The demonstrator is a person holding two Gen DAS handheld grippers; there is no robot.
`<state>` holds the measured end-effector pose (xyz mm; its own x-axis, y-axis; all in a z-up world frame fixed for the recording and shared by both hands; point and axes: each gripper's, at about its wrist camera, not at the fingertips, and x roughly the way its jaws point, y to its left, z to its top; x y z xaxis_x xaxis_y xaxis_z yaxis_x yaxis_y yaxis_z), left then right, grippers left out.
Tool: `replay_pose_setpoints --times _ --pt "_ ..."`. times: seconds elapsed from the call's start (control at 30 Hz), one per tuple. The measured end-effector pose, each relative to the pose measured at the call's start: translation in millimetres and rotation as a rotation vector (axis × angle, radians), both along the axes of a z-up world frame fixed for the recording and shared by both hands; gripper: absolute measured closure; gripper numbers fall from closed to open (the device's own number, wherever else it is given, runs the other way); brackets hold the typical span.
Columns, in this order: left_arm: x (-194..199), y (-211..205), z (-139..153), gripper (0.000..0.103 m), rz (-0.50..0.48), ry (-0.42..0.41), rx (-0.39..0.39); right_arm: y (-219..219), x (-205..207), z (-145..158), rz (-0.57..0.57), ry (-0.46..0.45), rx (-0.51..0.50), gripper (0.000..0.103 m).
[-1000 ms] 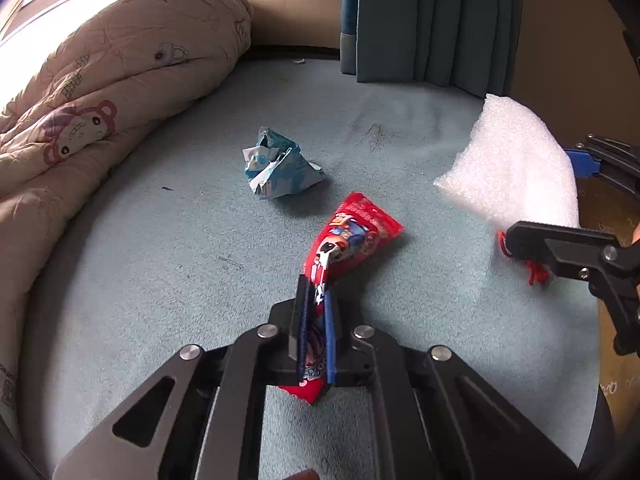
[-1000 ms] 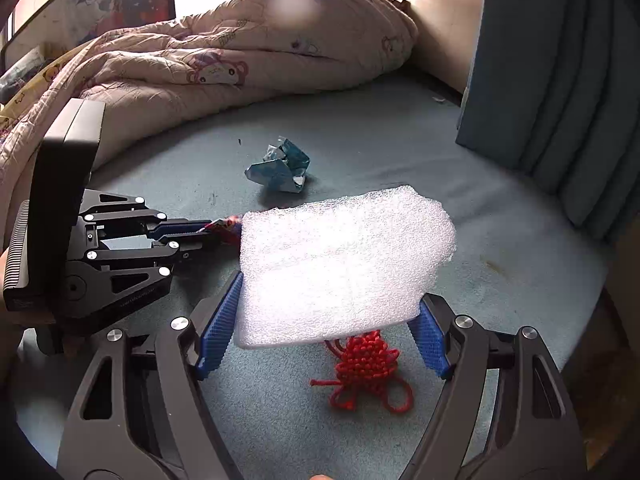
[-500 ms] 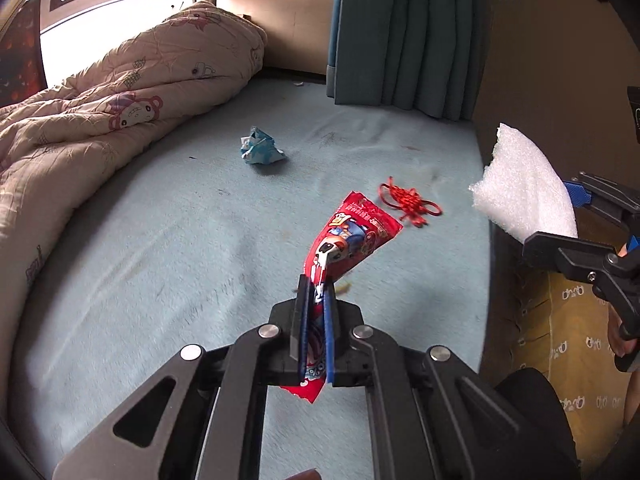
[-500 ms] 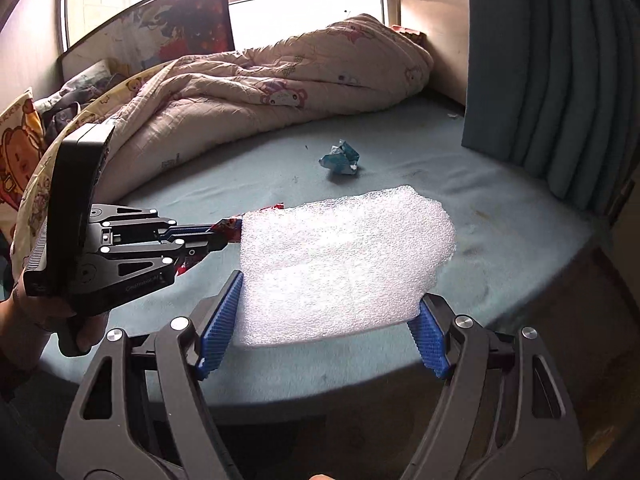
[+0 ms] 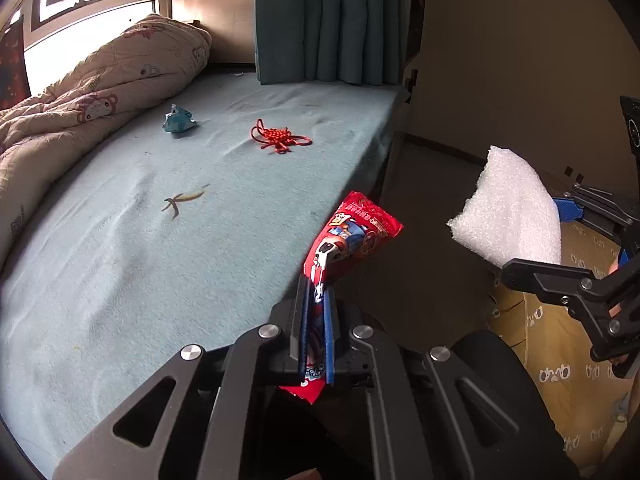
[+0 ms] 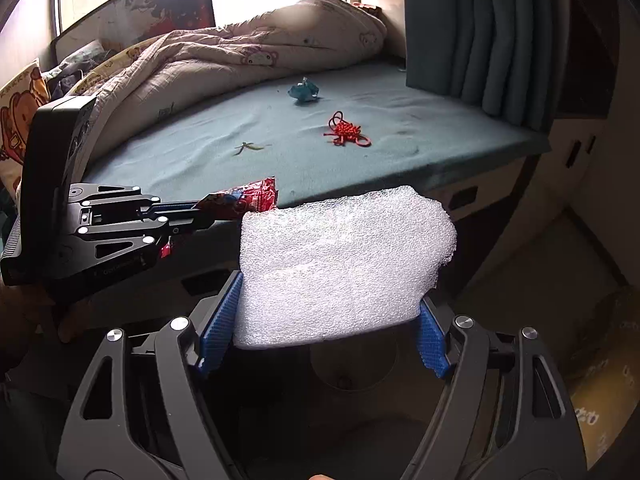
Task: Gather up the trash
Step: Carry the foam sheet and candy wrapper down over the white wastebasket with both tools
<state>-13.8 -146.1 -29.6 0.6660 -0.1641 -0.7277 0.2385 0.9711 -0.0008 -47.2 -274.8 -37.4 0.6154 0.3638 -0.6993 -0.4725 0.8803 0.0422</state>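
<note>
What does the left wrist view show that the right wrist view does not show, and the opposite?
Only the left wrist view shows the front of the red snack wrapper with its cartoon print, pinched in the left gripper.

Only the right wrist view shows the yellow cartoon pillow beyond the quilt, and the right gripper closed on the white foam sheet from both sides.

Both show the bed, crumpled blue paper, red knot ornament, banana peel scrap and teal curtain.
</note>
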Motion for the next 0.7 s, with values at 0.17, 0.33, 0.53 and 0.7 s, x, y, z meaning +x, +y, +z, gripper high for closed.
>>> replay_pose_setpoints --times 0.17,0.33,0.53,0.7 --pt "-26.7 -34.2 -27.1 0.098 -0.037 0.026 0.036 -21.5 -24.9 -24.9 -0.047 0.027 -0.011 0.031" --pt "-33.9 -61.7 -59.6 0.098 -0.080 0.070 0.038 -48.2 -26.0 -54.3 -0.108 0.078 -0.013 0.031" --pt "-6.3 -83.3 -145.7 0.098 -0.104 0.183 0.001 -71.5 2.3 -104.2 -0.177 0.127 -0.059 0.031" --pt "29.8 -91.7 -221.2 0.098 -0.115 0.249 0.018 -77.3 32.9 -157.4 -0.207 0.213 -0.060 0.031"
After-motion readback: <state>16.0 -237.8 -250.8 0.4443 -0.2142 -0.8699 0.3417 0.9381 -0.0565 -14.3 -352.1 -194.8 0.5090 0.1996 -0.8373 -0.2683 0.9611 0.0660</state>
